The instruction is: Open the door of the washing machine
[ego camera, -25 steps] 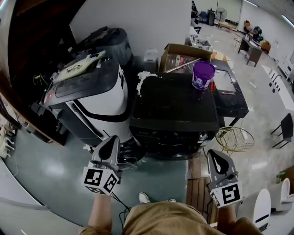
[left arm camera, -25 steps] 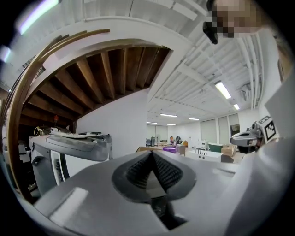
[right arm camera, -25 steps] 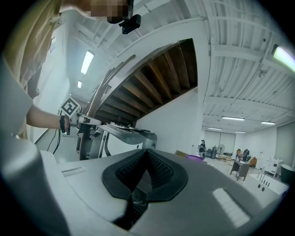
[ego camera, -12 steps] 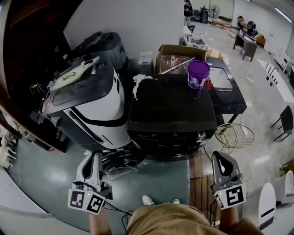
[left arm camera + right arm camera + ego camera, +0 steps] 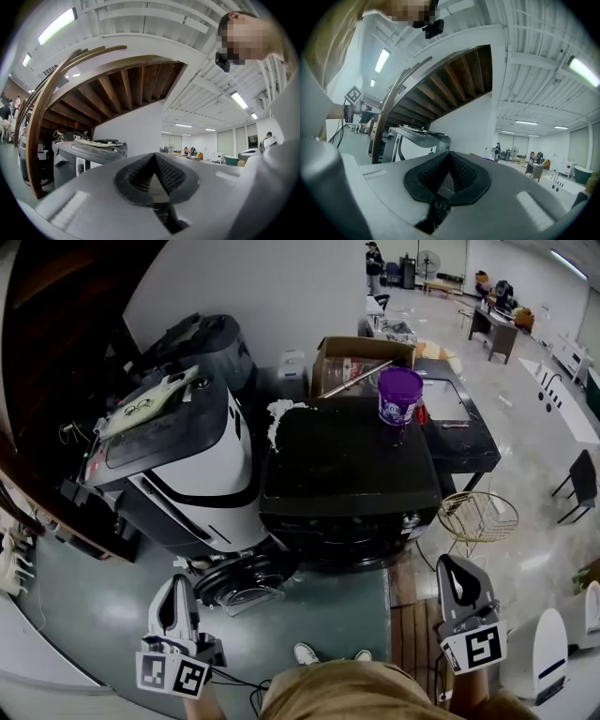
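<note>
Both pairs of jaws are pressed together, gripping nothing. At lower left, the left gripper (image 5: pixel 177 583) sits just left of the round glass-fronted door (image 5: pixel 246 580), which stands ajar from the black front-loading washing machine (image 5: pixel 349 474). The right gripper (image 5: pixel 452 563) is well apart at lower right.

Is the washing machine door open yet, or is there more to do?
Done: the round door stands swung out from the black washing machine. In hand: nothing; the left gripper and right gripper are shut and empty. Left: maybe swinging it wider.
</note>
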A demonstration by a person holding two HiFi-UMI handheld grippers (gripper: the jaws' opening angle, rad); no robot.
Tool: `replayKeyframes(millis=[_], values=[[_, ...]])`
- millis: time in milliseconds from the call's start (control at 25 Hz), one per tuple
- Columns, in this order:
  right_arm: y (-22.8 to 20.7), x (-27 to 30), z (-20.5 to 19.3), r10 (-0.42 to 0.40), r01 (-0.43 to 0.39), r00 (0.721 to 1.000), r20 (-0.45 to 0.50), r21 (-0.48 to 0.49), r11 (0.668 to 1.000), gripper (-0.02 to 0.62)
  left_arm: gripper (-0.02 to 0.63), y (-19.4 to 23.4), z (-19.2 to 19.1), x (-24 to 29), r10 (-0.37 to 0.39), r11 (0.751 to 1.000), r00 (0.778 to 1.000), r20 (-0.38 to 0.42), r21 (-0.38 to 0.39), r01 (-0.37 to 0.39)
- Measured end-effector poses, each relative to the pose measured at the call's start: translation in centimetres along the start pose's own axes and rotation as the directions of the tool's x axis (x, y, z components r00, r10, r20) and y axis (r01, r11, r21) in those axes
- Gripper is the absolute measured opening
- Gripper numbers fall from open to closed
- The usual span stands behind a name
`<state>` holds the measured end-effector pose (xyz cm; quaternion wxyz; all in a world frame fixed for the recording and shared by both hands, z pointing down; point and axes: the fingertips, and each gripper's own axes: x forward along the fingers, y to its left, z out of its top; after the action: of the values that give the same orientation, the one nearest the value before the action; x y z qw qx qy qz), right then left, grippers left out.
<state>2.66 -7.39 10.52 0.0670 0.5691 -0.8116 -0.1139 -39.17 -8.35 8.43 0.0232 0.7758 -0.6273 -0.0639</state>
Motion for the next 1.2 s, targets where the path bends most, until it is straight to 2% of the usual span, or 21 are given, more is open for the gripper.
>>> replayKeyframes(millis=[360, 560, 840, 1200], values=[[3.9, 2.6, 0.3, 0.077, -0.077, 0.997, 0.010, 0.000, 0.997, 0.003, 0.061, 1.5, 0.0, -0.6, -0.018, 1.000, 1.000, -0.005, -0.011, 0.018], [5.3, 3.5, 0.8, 0.096, -0.097, 0.995, 0.037, 0.007, 0.995, 0.003, 0.061, 2.4, 0.3, -1.5, -0.004, 1.000, 1.000, -0.004, -0.005, 0.004], [7.7, 4.4, 0.4, 0.157, -0.157, 0.988, -0.005, -0.001, 0.988, 0.003, 0.061, 3.9, 0.4, -2.5, 0.024, 1.000, 1.000, -0.007, -0.007, -0.024], [10.7, 4.9, 0.8, 0.189, -0.190, 0.982, -0.014, -0.047, 0.981, 0.004, 0.061, 5.4, 0.6, -2.5, 0.006, 1.000, 1.000, 0.003, -0.017, -0.006]])
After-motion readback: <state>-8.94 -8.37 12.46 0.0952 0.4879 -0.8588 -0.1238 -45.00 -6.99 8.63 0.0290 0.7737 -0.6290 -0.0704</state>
